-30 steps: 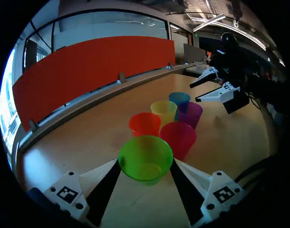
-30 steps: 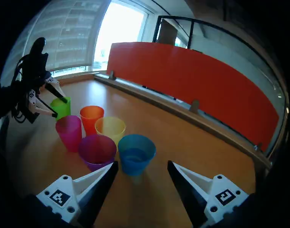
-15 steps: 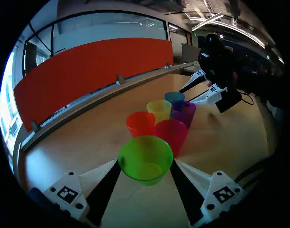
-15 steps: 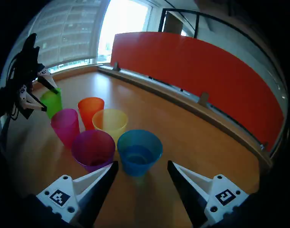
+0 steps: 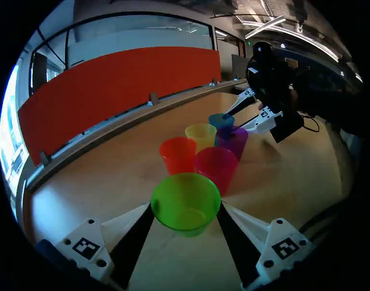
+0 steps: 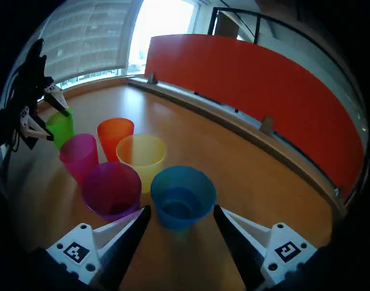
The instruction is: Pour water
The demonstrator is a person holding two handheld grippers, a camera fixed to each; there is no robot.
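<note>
**Cups bunched mid-table, a gripper at each end of the group**

Wooden tabletop, wide and bare past the cups. A long orange partition panel stands along its far edge, with a low rail at its foot.

Left gripper: clamped on the translucent green plastic cup, one finger against each side. The cup sits upright at the near end of the cluster, probably so nothing spills before the tip. A little liquid may lie at the bottom; hard to tell.

Right gripper: fingers apart, straddling the translucent blue plastic cup at the opposite end. Contact cannot be made out. The blue cup seems to hold some water.

Between them, close-packed: purple plastic cup just beside the blue, yellow plastic cup, pink plastic cup, orange plastic cup.

Judgement: tight spacing leaves little side room. Lifting straight up looks safest, with open tabletop on the outer sides.
</note>
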